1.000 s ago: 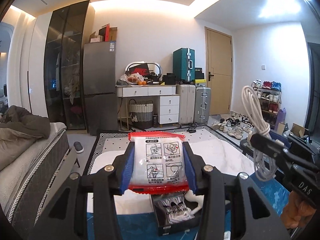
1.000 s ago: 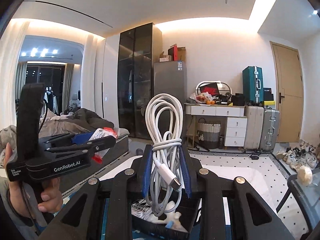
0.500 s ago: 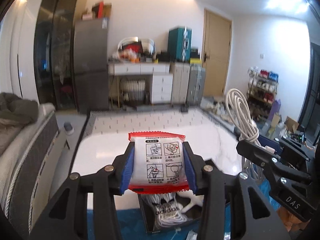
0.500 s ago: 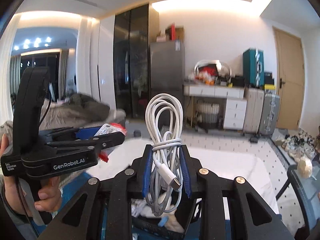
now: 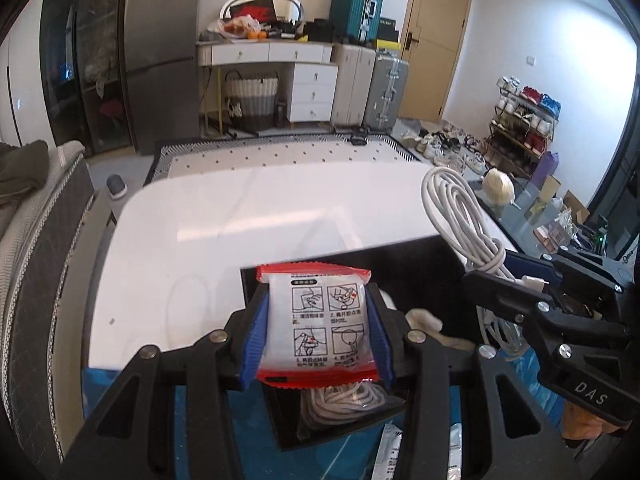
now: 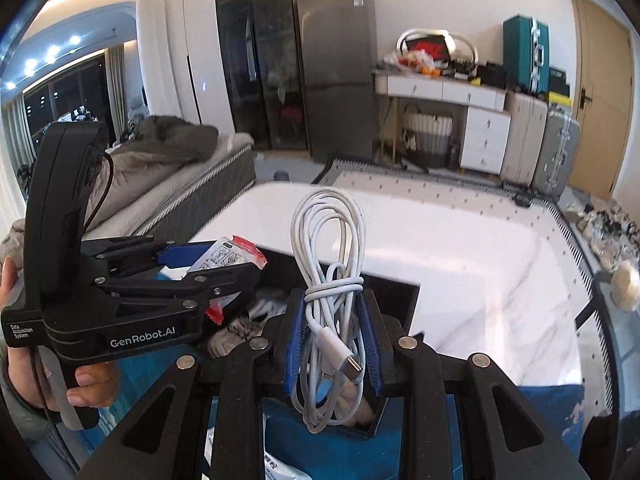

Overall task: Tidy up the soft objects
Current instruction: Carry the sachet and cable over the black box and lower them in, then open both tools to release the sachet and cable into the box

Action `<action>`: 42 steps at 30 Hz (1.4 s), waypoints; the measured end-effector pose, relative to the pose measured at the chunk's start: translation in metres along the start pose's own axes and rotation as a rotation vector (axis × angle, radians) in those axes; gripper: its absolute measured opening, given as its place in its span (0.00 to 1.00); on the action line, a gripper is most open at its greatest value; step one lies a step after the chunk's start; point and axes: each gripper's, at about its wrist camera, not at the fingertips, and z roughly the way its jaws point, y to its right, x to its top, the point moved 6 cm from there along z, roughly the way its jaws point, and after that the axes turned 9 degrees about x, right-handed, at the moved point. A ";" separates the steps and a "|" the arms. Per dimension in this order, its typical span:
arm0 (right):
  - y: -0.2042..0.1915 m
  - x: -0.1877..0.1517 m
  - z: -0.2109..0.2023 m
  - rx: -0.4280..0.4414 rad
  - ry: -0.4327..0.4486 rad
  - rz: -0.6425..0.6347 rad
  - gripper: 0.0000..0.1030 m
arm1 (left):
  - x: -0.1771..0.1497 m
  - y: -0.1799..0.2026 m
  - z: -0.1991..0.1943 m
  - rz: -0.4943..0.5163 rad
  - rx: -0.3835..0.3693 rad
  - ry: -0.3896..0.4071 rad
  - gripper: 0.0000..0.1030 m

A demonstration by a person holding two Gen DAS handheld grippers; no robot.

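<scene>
My left gripper (image 5: 316, 334) is shut on a white packet with red edges (image 5: 318, 320), held above a black open box (image 5: 420, 256). The box holds white cords and soft items (image 5: 344, 402). My right gripper (image 6: 330, 344) is shut on a coiled white USB cable (image 6: 328, 248), also over the black box (image 6: 396, 296). The right gripper with the cable (image 5: 460, 208) shows at the right of the left wrist view. The left gripper with the packet (image 6: 228, 256) shows at the left of the right wrist view.
The box sits on a blue mat (image 5: 224, 432) on a white marble table (image 5: 248, 216). Packets (image 5: 394, 452) lie on the mat near the front. A bed (image 6: 192, 160) is to the left. A glass side table (image 5: 520, 216) is on the right.
Both grippers have tilted down and come lower over the black box, which now fills more of both views. Each still holds its object.
</scene>
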 end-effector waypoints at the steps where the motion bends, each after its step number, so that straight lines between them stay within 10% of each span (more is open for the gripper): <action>1: 0.003 -0.002 0.004 0.000 -0.010 0.007 0.26 | -0.001 0.001 0.002 0.004 0.000 -0.007 0.43; 32: 0.012 -0.046 0.043 0.043 -0.194 0.041 0.22 | -0.023 0.019 0.018 0.098 0.032 -0.152 0.45; 42: 0.006 -0.038 0.023 0.064 -0.176 0.060 0.26 | -0.020 0.013 0.001 0.106 0.028 -0.133 0.66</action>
